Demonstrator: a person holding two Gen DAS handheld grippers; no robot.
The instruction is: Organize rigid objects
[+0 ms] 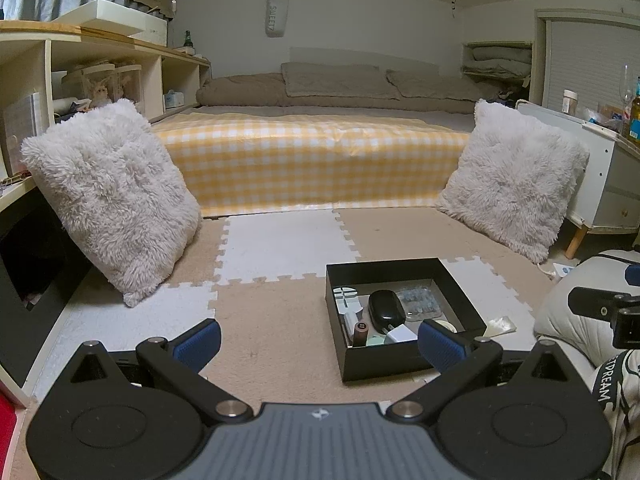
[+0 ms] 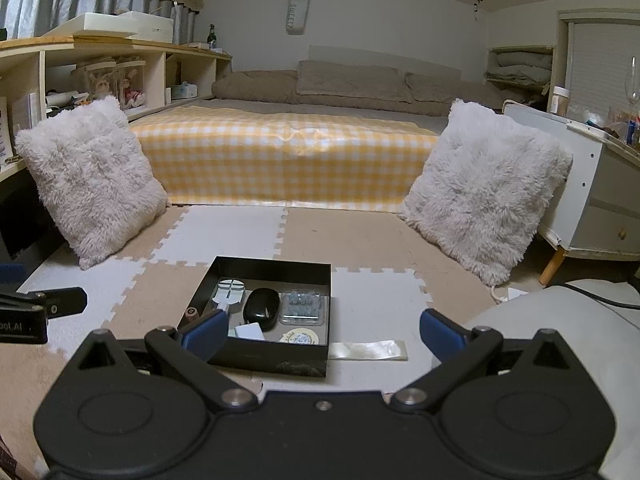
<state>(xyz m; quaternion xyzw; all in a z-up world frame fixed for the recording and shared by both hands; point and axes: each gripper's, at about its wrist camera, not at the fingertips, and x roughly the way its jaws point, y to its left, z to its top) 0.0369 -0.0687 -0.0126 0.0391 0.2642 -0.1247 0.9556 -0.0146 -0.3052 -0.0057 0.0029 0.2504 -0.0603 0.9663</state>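
Note:
A black open box sits on the foam floor mat. Inside lie a black computer mouse, a clear blister pack, a white-green round tool, a brown cylinder, a white adapter and a tape roll. My left gripper hovers open just before the box, its right finger over the box's near corner. My right gripper hangs open above the box's near wall, empty.
A glossy strip lies on the mat right of the box. Two fluffy white pillows lean at either side, before a bed with a yellow checked cover. Shelves stand left, a white cabinet right.

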